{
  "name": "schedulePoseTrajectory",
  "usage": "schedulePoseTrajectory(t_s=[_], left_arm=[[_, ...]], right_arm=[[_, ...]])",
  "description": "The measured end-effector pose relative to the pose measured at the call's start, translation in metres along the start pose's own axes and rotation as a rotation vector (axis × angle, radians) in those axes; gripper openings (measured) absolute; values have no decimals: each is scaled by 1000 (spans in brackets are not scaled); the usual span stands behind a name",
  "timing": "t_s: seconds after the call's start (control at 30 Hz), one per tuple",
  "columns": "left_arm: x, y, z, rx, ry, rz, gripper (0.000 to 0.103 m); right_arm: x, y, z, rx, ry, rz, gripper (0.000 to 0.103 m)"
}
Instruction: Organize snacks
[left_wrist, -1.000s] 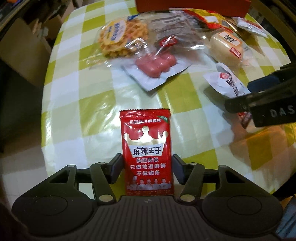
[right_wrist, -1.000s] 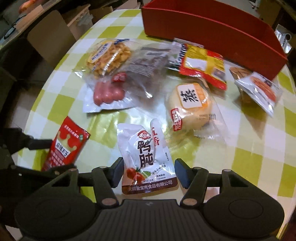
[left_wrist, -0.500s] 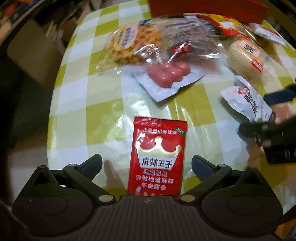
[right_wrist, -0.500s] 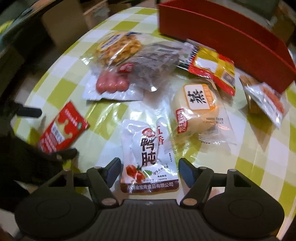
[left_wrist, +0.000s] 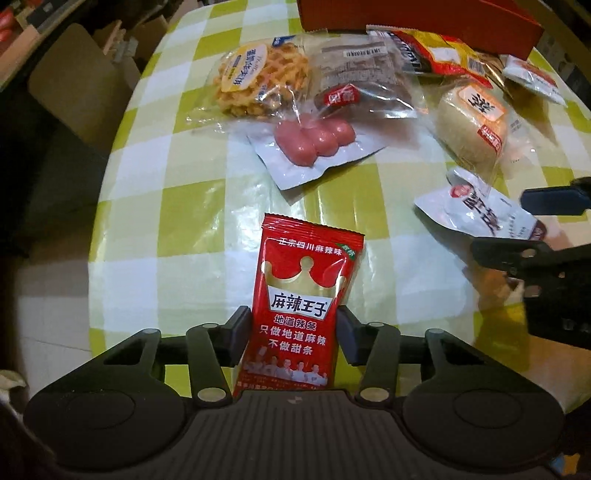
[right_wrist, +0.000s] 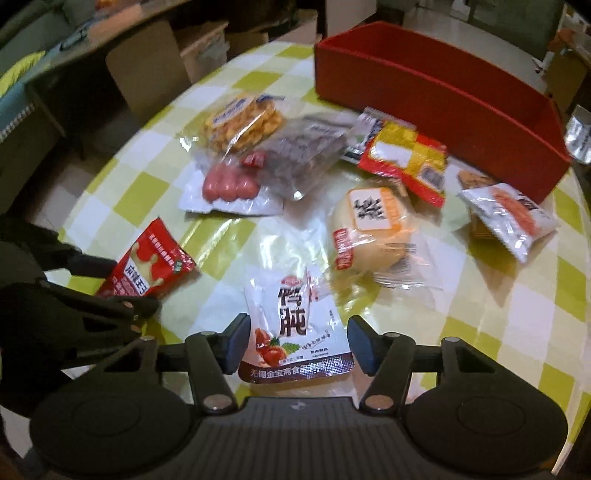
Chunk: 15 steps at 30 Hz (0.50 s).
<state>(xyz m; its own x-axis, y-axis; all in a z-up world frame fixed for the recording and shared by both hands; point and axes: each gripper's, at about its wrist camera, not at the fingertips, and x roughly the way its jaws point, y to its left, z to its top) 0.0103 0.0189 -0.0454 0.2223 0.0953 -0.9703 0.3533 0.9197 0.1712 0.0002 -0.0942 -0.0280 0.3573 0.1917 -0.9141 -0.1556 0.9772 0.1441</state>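
My left claw (left_wrist: 293, 336), spread wide a moment ago, is closing onto the red packet (left_wrist: 299, 310), my right claw (right_wrist: 299, 341) closing around the white pouch (right_wrist: 295, 325), both nearly ready to lift.

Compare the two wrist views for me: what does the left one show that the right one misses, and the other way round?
Left only: the left tool closing, pads against the red spicy-strip packet.
Right only: the red box seen open-topped, and the right tool closing around the white duck-gizzard pouch, whose left edge meets one pad.
Both: sausage pack, waffle bag, wrapped bun, checked tablecloth.
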Motion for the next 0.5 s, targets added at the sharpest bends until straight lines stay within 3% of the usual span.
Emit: schedulePoseTrajectory(t_s=[0.1, 0.2, 0.23, 0.4, 0.5], left_arm=[[-17, -8, 7, -35, -4, -10, 56], [-41, -22, 14, 12, -77, -14, 56], [-46, -23, 15, 20, -92, -18, 56], [-39, -12, 25, -30, -86, -58, 56], [-35, -8, 20, -38, -85, -97, 56]], right_arm=[[-14, -3, 4, 17, -34, -1, 65], [-21, -12, 7, 74, -31, 51, 16], [-21, -18, 6, 108, -22, 79, 16], [-11, -39, 3, 191, 17, 30, 19], [-10, -42, 3, 194, 40, 72, 40]])
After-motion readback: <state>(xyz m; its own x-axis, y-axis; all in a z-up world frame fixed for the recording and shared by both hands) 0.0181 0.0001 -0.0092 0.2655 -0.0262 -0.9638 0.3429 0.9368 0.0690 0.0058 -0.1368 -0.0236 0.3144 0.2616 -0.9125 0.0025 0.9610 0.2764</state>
